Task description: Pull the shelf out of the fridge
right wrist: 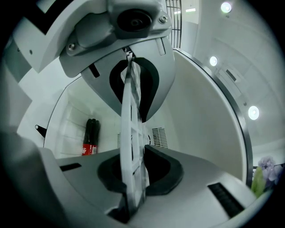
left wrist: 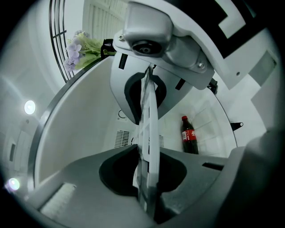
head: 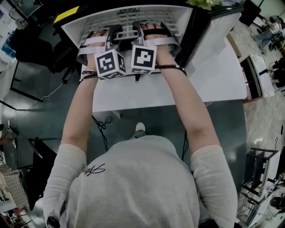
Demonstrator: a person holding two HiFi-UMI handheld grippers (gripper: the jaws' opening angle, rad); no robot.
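Currently: grasp made, pull apparently not begun. Left gripper (head: 109, 32) and right gripper (head: 151, 27) sit side by side on the front edge of the white slatted shelf (left wrist: 149, 133). Each gripper view shows the shelf edge-on, pinched between closed jaws. The shelf lies inside the fridge (head: 178, 13), and a cola bottle (left wrist: 189, 136) shows deeper in. Next move, as judged: draw both hands back together, level and even, so the shelf slides out without skewing or jamming in its guides
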